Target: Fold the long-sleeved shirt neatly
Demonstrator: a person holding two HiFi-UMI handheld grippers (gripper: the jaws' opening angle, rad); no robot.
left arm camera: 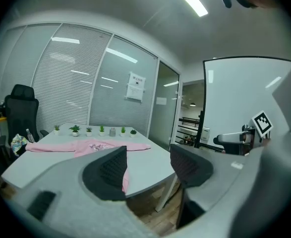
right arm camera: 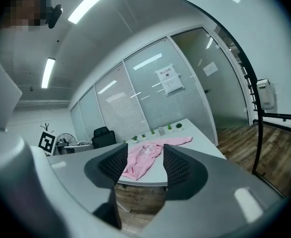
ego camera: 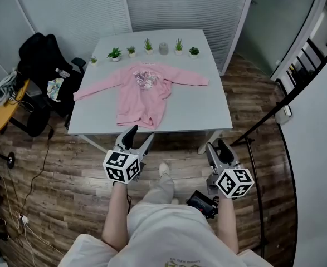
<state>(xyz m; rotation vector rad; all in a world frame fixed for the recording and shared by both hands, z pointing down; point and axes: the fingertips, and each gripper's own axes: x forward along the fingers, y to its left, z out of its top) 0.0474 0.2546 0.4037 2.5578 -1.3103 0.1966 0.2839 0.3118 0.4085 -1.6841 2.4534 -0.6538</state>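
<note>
A pink long-sleeved shirt (ego camera: 144,90) lies spread on the white table (ego camera: 196,104), sleeves out to both sides and a print on the chest. It also shows in the left gripper view as the shirt (left arm camera: 86,146) and in the right gripper view as the shirt (right arm camera: 143,157). Both grippers hang in front of the table's near edge, short of the shirt. My left gripper (ego camera: 138,138) (left arm camera: 147,165) is open and empty. My right gripper (ego camera: 218,147) (right arm camera: 145,163) is open and empty too.
A row of small potted plants (ego camera: 146,48) and a grey cup (ego camera: 164,48) stand along the table's far edge. A black office chair (ego camera: 40,65) and a yellow table (ego camera: 7,102) are at the left. Glass walls with blinds stand behind; a railing (ego camera: 297,77) runs at the right.
</note>
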